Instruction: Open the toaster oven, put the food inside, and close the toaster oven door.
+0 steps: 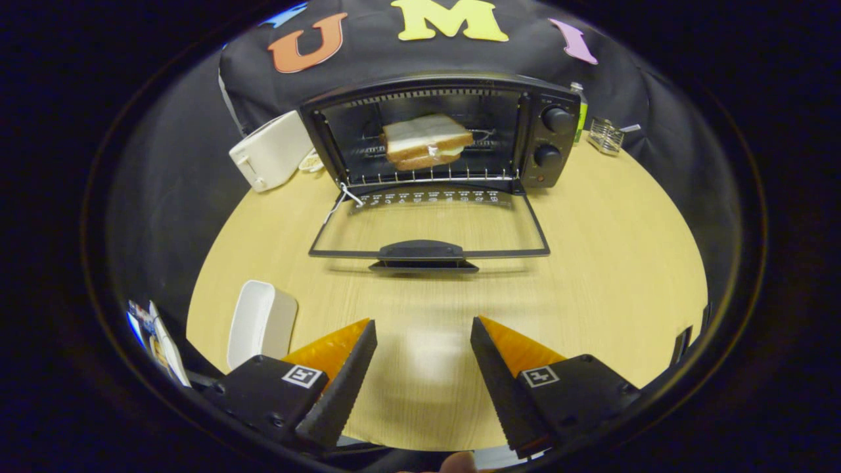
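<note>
One round wooden desk [611, 263] carries everything here. The biggest thing on it is the single black toaster oven [440, 131], standing at the far side against the booth wall, its glass door [430, 226] dropped fully open and lying flat toward the near side, one dark handle [420, 251] at its front edge. Two round knobs [557, 120] sit one above the other on the oven's right panel. Inside, on the wire rack [433, 176], rests one sandwich [426, 141]: white bread slices stacked with a filling between them, well within the cavity.

Just left of the oven stands one white pop-up toaster [271, 151], tilted away. Nearer, left of the fingers, lies one white rectangular dish [259, 322]. To the right of the oven, at the desk's back edge, is one small wire basket [605, 136], and one green bottle [581, 112] peeks out beside the oven's corner.

The one hand-held gripper [424, 335] hangs over bare desk well short of the door handle, its two orange-faced fingers [341, 345] spread apart and holding nothing.
</note>
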Tool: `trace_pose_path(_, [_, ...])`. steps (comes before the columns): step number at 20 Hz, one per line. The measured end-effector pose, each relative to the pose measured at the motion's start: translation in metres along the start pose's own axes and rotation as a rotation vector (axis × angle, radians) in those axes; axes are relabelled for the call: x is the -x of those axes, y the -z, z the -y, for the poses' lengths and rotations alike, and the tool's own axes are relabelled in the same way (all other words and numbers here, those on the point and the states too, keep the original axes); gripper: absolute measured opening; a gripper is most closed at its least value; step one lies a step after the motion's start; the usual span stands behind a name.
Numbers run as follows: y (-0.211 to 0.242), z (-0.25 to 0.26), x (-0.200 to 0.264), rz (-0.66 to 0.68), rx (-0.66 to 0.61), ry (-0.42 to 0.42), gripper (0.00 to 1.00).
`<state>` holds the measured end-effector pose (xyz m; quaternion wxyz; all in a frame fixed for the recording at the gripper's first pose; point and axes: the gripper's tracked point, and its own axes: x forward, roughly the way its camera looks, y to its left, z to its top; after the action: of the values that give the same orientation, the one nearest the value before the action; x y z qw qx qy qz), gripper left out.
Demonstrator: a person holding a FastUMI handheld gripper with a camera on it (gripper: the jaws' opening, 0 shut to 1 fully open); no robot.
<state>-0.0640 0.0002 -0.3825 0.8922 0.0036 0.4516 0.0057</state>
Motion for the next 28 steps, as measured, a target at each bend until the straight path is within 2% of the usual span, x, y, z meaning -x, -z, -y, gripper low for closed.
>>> trace_pose_path(5, [-0.002, 0.0, -0.028, -0.027, -0.032, 0.012, 0.95])
trace_pose_path(14, [-0.028, -0.001, -0.057, -0.009, -0.002, 0.042, 0.95])
trace_pose_path(18, [-0.028, -0.005, -0.065, -0.02, -0.034, 0.051, 0.95])
trace_pose_path(22, [-0.037, -0.009, -0.041, 0.015, -0.056, 0.053, 0.95])
trace_pose_path(25, [-0.06, -0.015, -0.009, 0.099, -0.112, 0.03, 0.94])
trace_pose_path(28, [-0.086, -0.018, 0.015, 0.174, -0.094, 0.031, 0.94])
